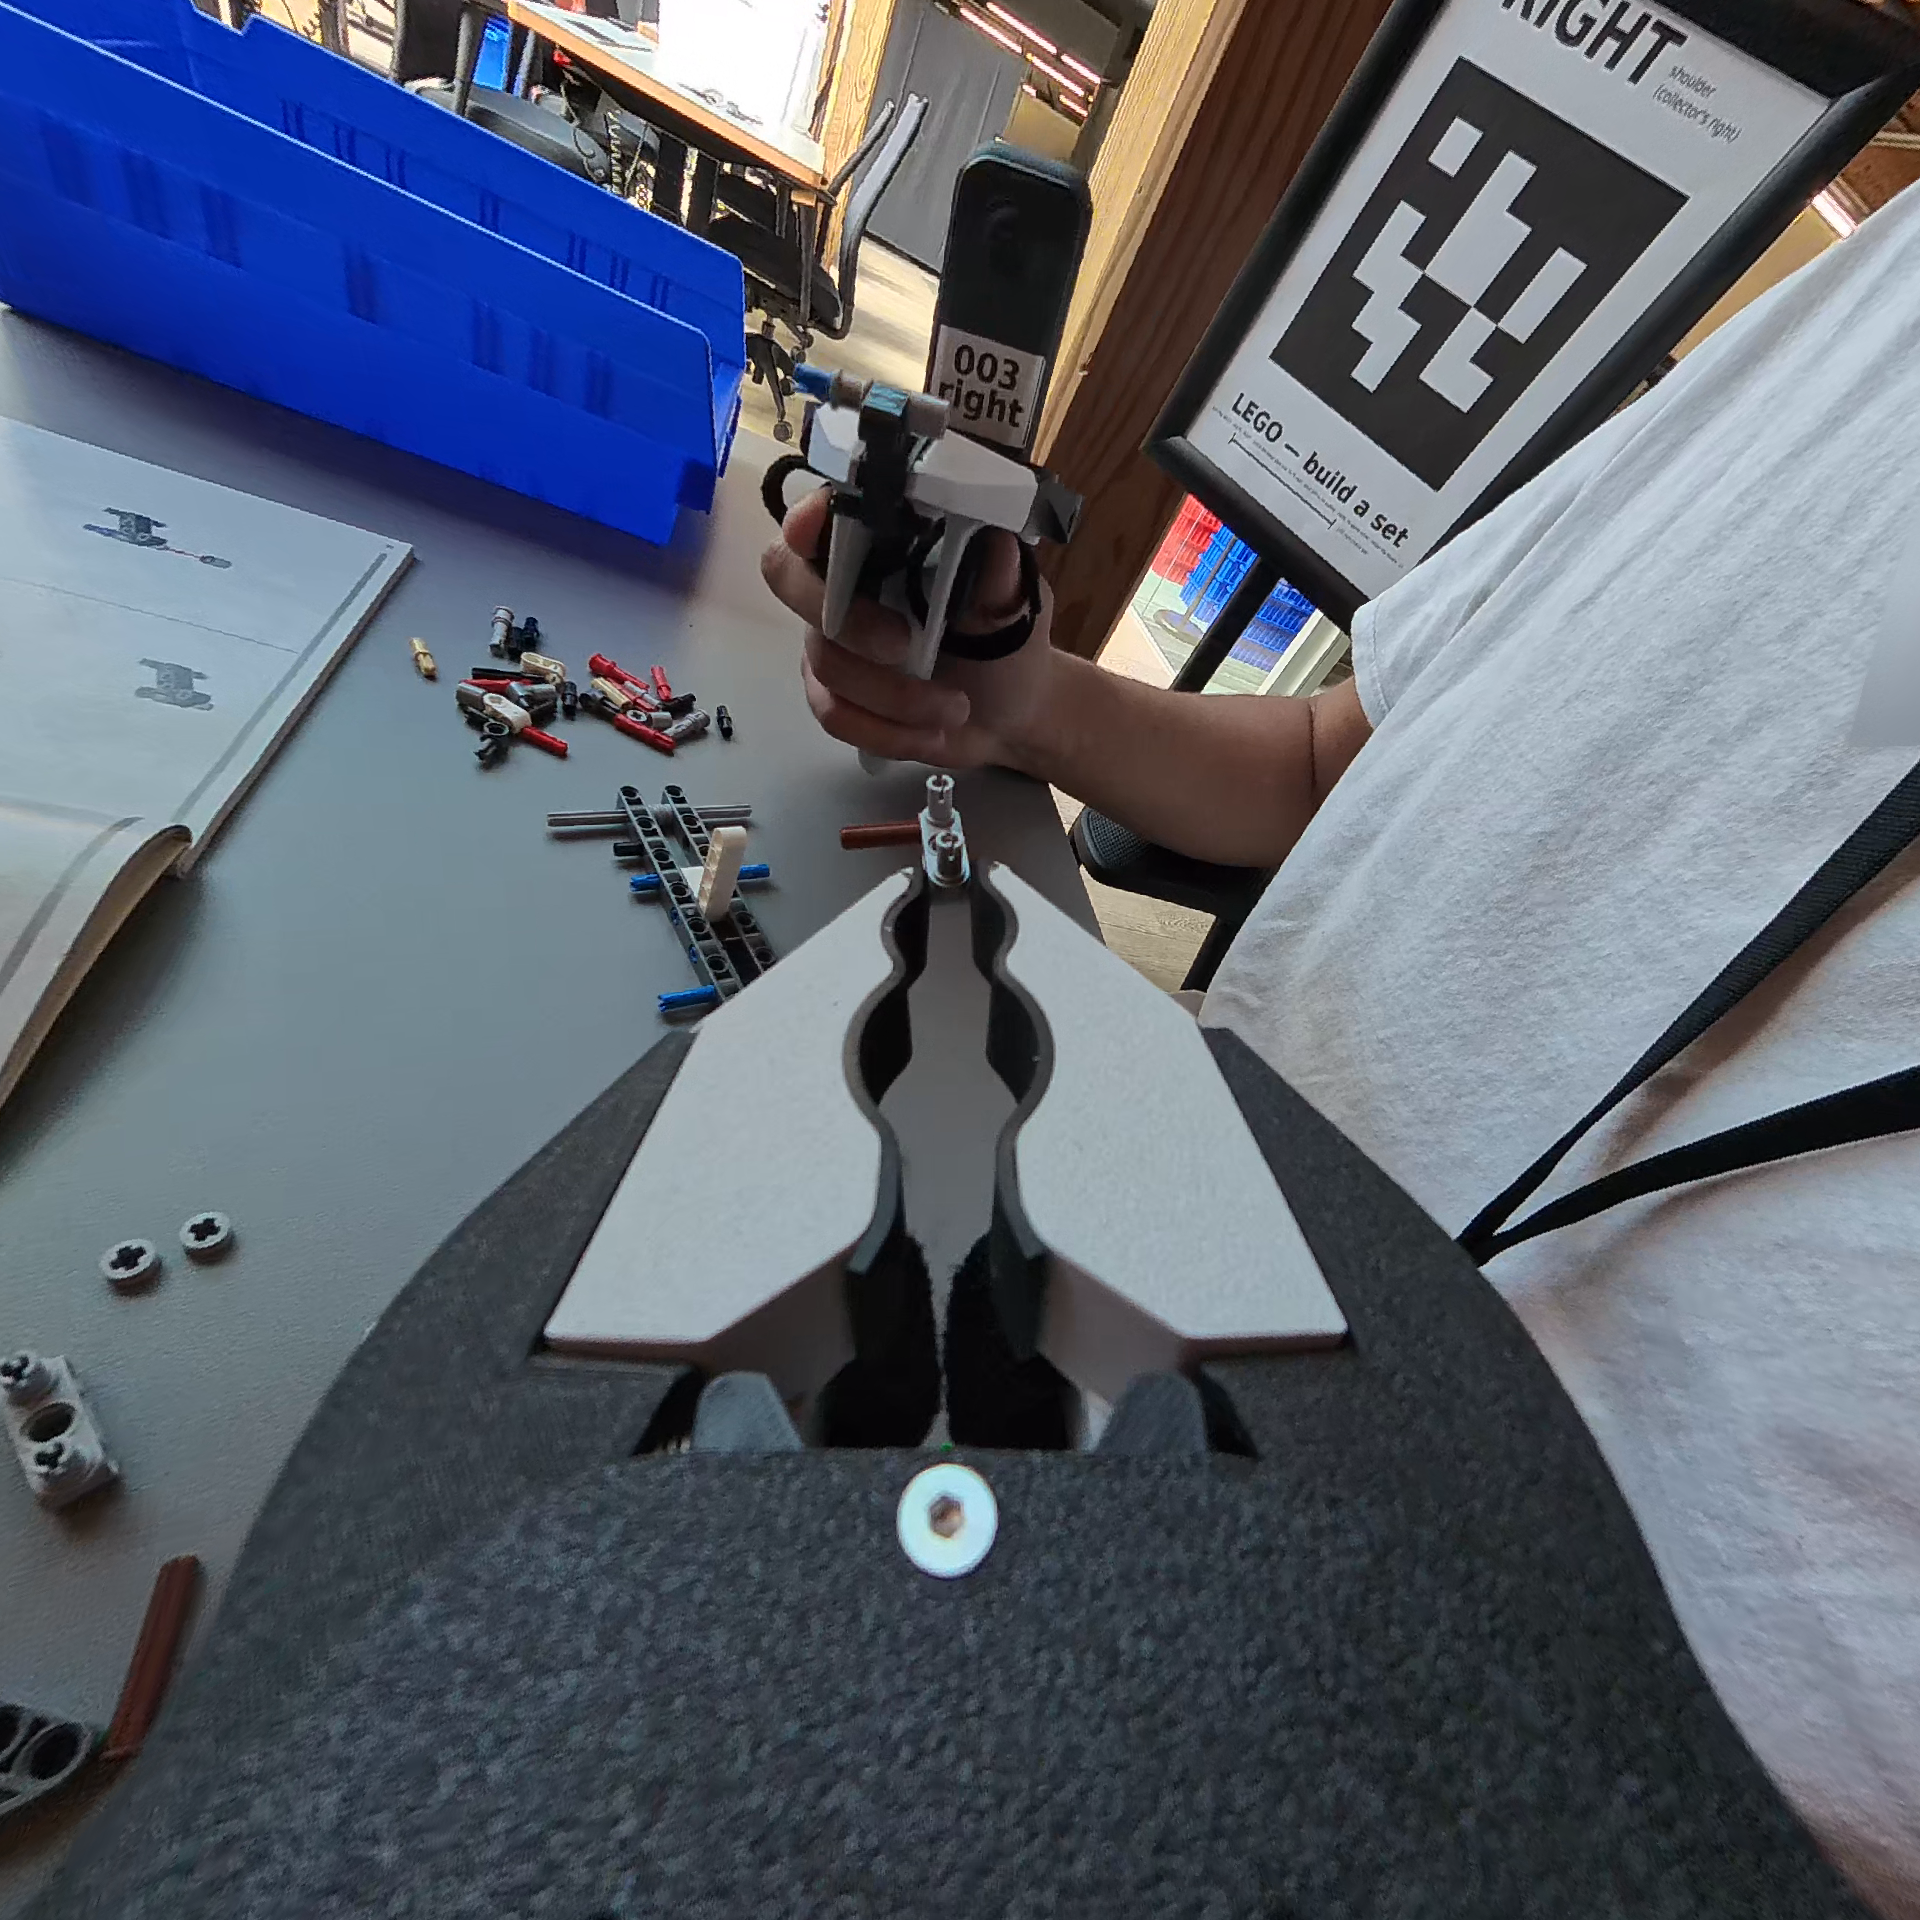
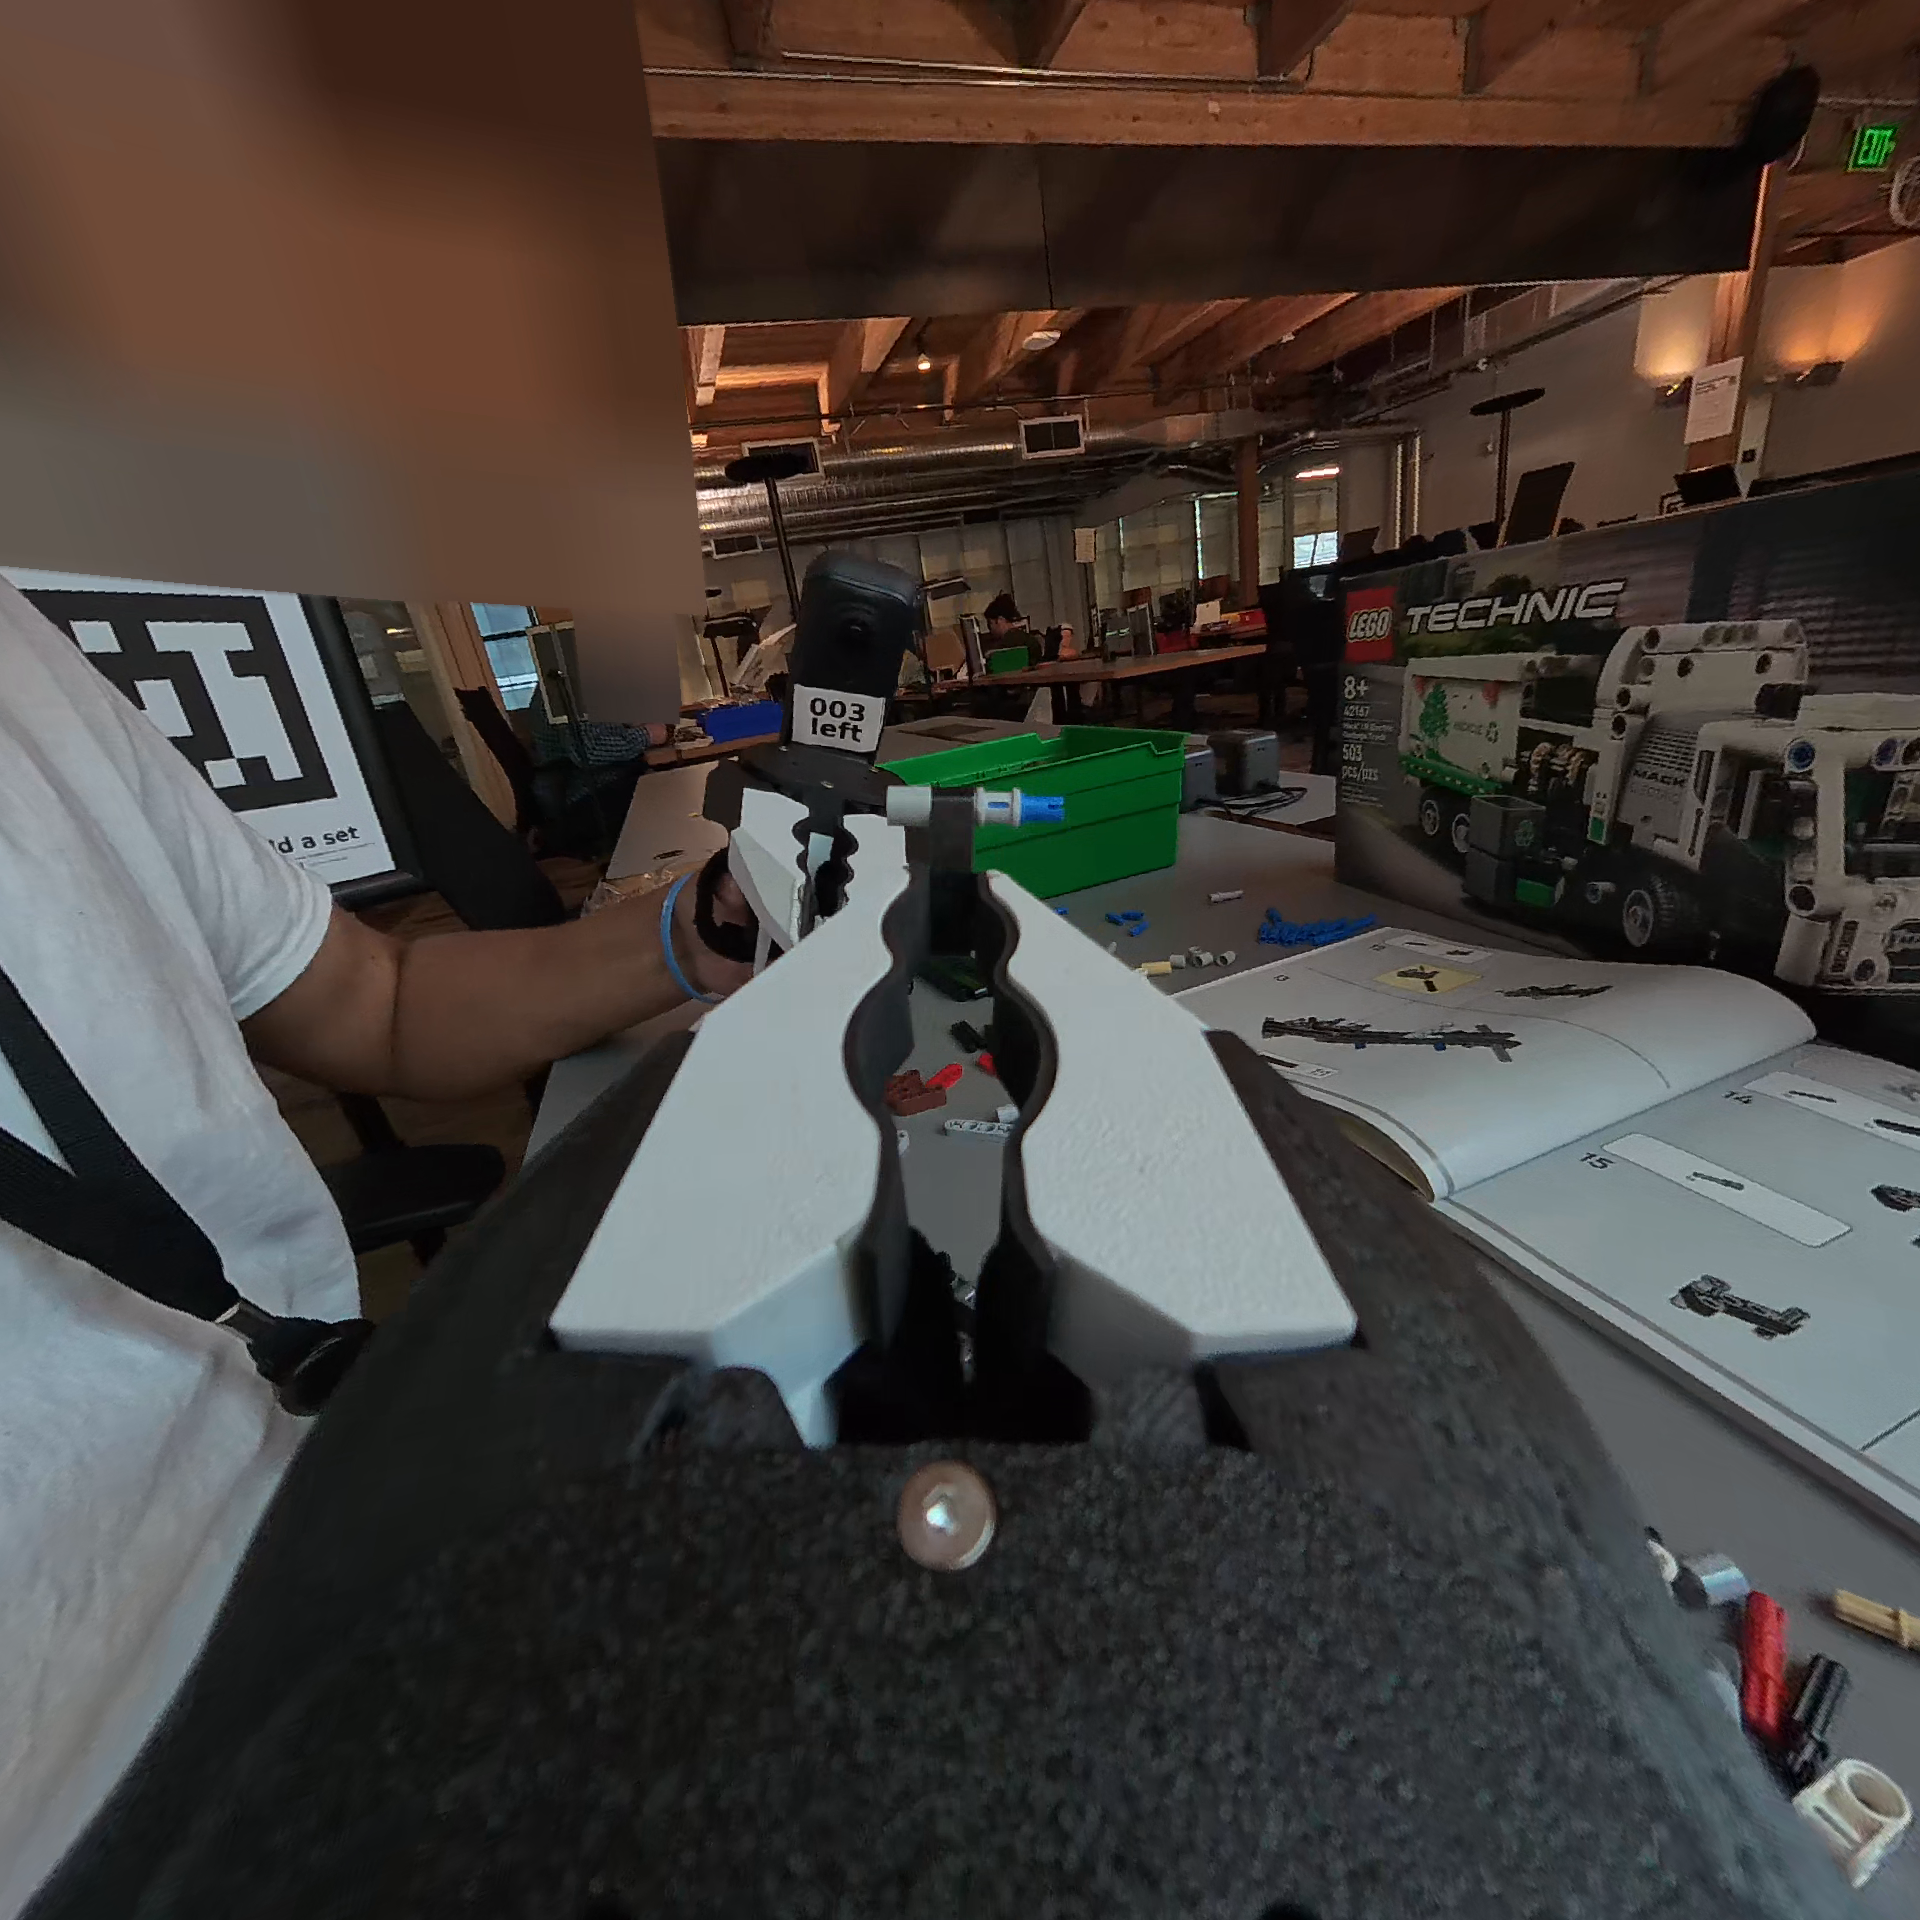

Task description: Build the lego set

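My left gripper [image 1: 948,878] is shut on a small grey pin connector [image 1: 943,831] with a brown axle [image 1: 878,834] sticking out to its left, held above the table's near edge. My right gripper [image 2: 943,883] is shut on a dark beam [image 2: 940,831] that carries a cross axle with a grey bush and a blue pin [image 2: 1023,805]. The right gripper also shows in the left wrist view [image 1: 894,499], raised beyond my left one. The left gripper shows in the right wrist view [image 2: 800,862]. A partly built dark grey frame [image 1: 691,883] lies on the table.
A pile of small pins and connectors [image 1: 582,696], an open instruction booklet [image 1: 156,675] and blue bins [image 1: 364,260] lie beyond. Two grey bushes [image 1: 166,1247] and a brown axle [image 1: 156,1652] lie near left. The set's box [image 2: 1621,758] and a green bin [image 2: 1039,800] stand behind.
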A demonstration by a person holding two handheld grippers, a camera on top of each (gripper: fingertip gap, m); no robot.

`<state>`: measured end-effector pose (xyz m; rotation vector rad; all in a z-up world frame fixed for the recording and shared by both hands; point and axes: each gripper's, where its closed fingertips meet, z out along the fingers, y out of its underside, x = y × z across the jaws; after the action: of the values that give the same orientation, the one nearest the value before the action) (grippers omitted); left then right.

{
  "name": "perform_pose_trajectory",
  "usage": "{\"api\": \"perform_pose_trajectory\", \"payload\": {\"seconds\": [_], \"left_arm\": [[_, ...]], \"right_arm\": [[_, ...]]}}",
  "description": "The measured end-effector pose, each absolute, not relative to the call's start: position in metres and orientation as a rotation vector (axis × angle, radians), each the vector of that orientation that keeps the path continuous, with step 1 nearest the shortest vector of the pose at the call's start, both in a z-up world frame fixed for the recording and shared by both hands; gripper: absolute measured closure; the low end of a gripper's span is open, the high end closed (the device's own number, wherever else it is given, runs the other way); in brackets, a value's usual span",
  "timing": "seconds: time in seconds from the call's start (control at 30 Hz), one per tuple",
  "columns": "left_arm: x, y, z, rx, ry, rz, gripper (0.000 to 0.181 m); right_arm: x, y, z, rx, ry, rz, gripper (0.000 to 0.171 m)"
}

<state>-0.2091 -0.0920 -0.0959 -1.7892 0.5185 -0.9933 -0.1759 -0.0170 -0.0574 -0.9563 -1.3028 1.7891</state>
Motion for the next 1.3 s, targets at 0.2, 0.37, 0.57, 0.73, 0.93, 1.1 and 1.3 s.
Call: {"api": "perform_pose_trajectory", "payload": {"seconds": [0.2, 0.37, 0.57, 0.73, 0.93, 1.1, 1.3], "left_arm": [[-0.209, -0.093, -0.096, -1.788, 0.521, -0.995, 0.175], [-0.208, -0.092, -0.096, -1.79, 0.521, -0.998, 0.176], [-0.212, -0.09, -0.096, -1.795, 0.508, -0.975, 0.175], [-0.233, -0.077, -0.107, -1.883, 0.364, -0.925, 0.176], [-0.257, -0.067, -0.109, -1.892, 0.246, -0.852, 0.176], [-0.27, -0.062, -0.117, -1.924, 0.187, -0.83, 0.176], [-0.278, -0.061, -0.122, -1.933, 0.147, -0.841, 0.175]], "right_arm": [[-0.178, -0.022, -0.062, -0.949, -1.343, 1.75, 0.167], [-0.18, -0.024, -0.066, -0.949, -1.366, 1.718, 0.167], [-0.181, -0.023, -0.069, -0.943, -1.375, 1.653, 0.167], [-0.188, -0.012, -0.08, -0.964, -1.395, 1.422, 0.167], [-0.198, -0.02, -0.103, -0.889, -1.527, 1.103, 0.167], [-0.202, -0.019, -0.112, -0.853, -1.567, 0.976, 0.167], [-0.207, -0.014, -0.123, -0.836, -1.616, 0.869, 0.167]]}}
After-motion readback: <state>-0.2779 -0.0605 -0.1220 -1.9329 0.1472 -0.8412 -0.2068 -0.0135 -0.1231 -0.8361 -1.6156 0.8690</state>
